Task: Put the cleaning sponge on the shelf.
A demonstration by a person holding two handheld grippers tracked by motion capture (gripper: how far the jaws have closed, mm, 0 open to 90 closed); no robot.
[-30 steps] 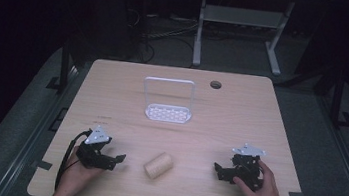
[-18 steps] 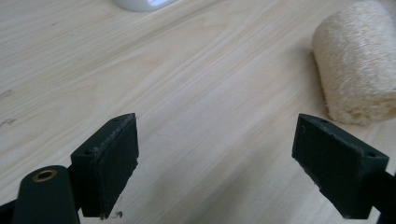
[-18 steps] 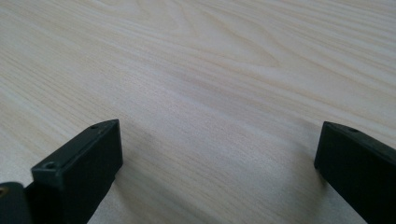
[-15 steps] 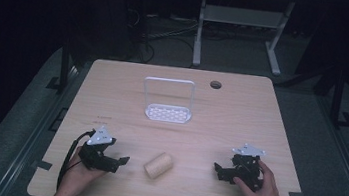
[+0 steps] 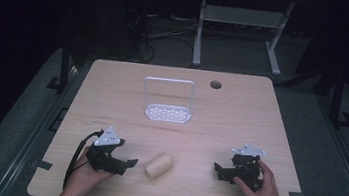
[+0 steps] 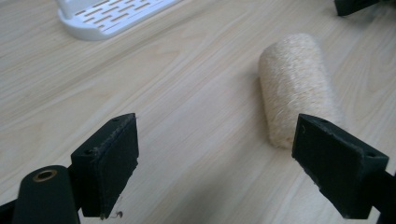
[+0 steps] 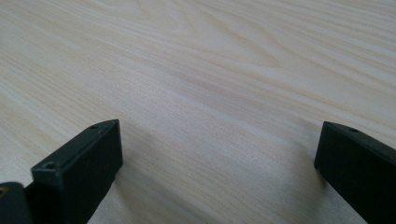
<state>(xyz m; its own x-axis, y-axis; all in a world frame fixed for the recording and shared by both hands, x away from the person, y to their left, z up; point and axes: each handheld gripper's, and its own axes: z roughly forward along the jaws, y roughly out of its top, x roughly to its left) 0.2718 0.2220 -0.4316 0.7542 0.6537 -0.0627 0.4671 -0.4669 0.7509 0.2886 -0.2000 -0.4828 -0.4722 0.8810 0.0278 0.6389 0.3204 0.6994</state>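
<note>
Straw-like roll (image 5: 159, 164) (perhaps loofah) beside left hand-held gripper (image 5: 126, 165)

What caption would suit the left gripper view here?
Open left gripper low over the wooden table, a tan fibre roll lying just beyond one jaw, white slotted rack behind.

Two black hand-held grippers, left (image 5: 130, 163) and right (image 5: 217, 170), each with a grey three-cornered top plate, screw-holed jaws.

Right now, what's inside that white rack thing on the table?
Nothing lies in the white rack: its slotted base shows bare in the high view, its wire frame standing upright. The woven roll lies apart, nearer the left gripper.
</note>
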